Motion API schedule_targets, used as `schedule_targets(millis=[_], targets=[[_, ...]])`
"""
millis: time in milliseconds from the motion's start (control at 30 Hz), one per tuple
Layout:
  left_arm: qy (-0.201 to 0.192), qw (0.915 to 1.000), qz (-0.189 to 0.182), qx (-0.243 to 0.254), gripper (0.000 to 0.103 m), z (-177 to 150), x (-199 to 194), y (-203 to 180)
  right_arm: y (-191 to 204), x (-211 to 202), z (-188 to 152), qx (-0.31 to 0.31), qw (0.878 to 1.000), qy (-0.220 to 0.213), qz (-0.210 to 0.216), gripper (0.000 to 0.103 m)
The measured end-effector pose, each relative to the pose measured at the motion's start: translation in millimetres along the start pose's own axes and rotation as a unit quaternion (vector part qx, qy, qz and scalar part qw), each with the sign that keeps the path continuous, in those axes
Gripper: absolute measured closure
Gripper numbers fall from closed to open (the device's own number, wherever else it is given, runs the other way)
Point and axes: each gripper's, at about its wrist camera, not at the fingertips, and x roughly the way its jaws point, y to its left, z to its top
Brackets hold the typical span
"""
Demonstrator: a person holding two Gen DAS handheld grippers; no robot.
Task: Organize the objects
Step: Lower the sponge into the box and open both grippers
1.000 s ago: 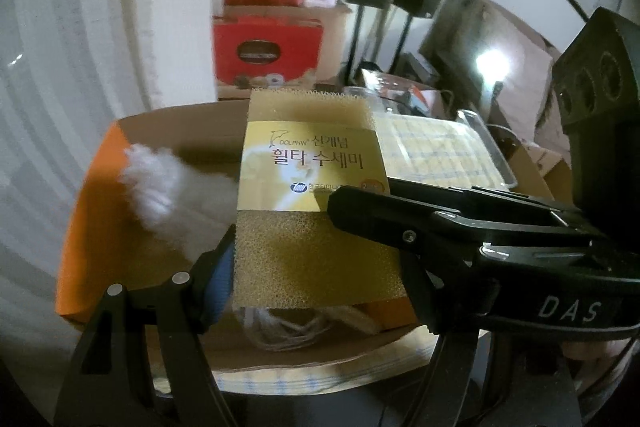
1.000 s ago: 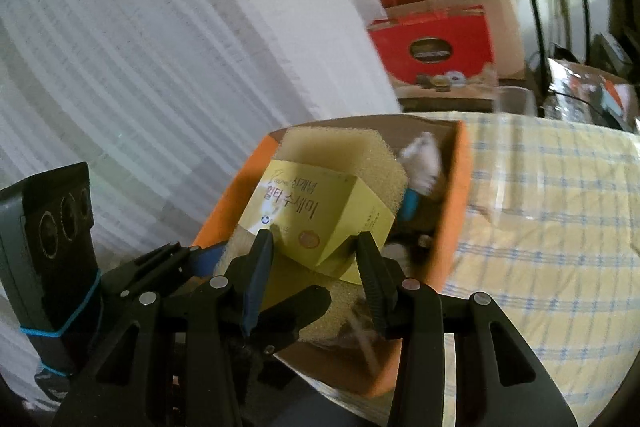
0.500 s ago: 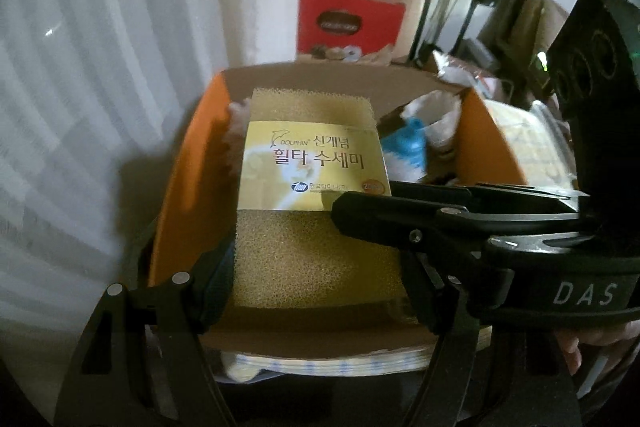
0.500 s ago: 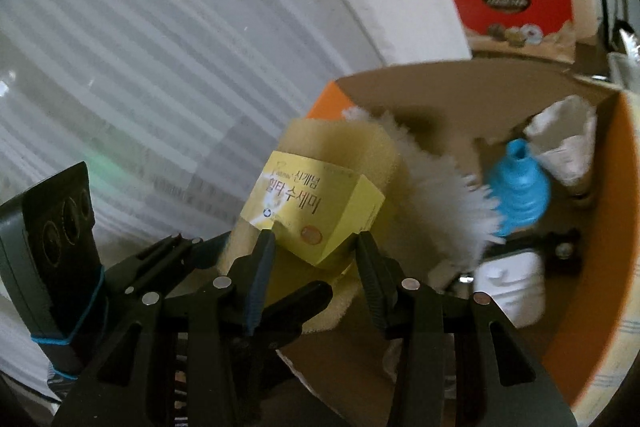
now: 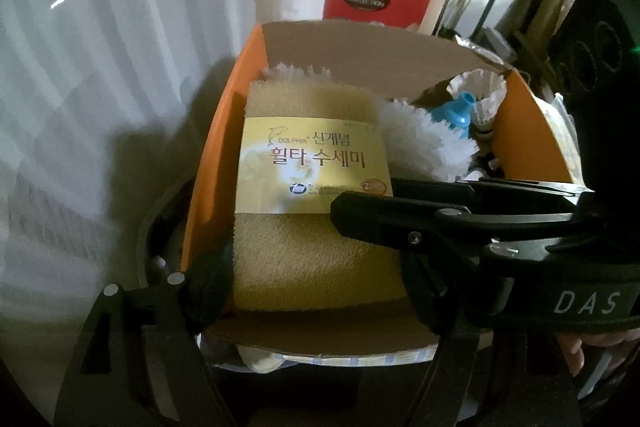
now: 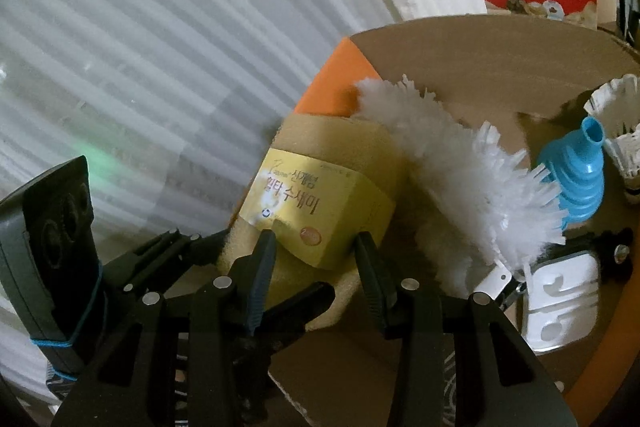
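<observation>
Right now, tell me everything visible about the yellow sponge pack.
The sponge pack is a tan, coarse foam block wrapped in a glossy yellow paper band with Korean print and a Dolphin logo. It is held over the left side of the orange cardboard box, both the left gripper and the right gripper clamping it. The white fluffy duster lies against its far side.

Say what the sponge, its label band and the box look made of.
Sponge: coarse open-pored foam, matte tan, its surface visibly pitted. Band: likely glossy paper; a light spot glares on the print. Box: corrugated cardboard by its look, plain brown inside, orange outside.
</observation>
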Motion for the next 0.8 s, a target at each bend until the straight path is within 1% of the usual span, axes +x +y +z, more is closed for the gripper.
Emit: schedule_targets(millis=[67, 100, 200, 267, 300, 433, 600, 700, 767, 800], targets=[[0.001, 1.0, 0.003, -0.004, 0.028, 0.2, -1.2, 0.0, 1.2, 1.1, -0.9, 0.0, 1.0, 0.005, 0.001, 0.06], [-0.002, 1.0, 0.002, -0.004, 0.025, -0.1, -3.9, -0.2, 0.5, 1.9, -1.4, 0.0, 1.0, 0.007, 0.0, 0.059], [-0.007, 0.9999, 0.006, 0.007, 0.023, -1.1, -11.6, -4.3, -1.4, 1.1, -2.8, 0.005, 1.0, 0.008, 0.01, 0.059], [-0.017, 0.9997, 0.012, 0.015, 0.02, -2.0, -20.1, -6.5, -2.3, -1.3, -2.9, 0.005, 1.0, 0.006, 0.014, 0.059], [-0.021, 0.9996, 0.011, 0.016, 0.017, -2.3, -23.0, -7.2, -1.6, -3.0, -3.1, 0.004, 1.0, 0.003, 0.015, 0.059], [-0.031, 0.9994, 0.003, 0.012, 0.015, -1.9, -35.3, -6.1, 1.1, -12.5, -5.0, 0.002, 1.0, -0.008, 0.017, 0.059], [-0.042, 0.999, -0.015, -0.006, 0.012, 1.0, -42.2, -4.6, 2.8, -39.9, -7.4, -0.009, 0.999, -0.033, 0.003, 0.059], [-0.046, 0.9986, -0.025, -0.012, 0.011, 0.9, -44.3, -6.6, 0.4, -62.2, -10.4, -0.017, 0.998, -0.052, -0.018, 0.052], [-0.047, 0.9984, -0.03, -0.013, 0.011, 1.0, -44.6, -9.7, -1.2, -74.9, -12.6, -0.019, 0.997, -0.066, -0.035, 0.044], [-0.047, 0.9983, -0.032, -0.012, 0.011, 0.7, -44.5, -12.4, -3.3, -82.9, -13.6, -0.019, 0.996, -0.073, -0.042, 0.042]])
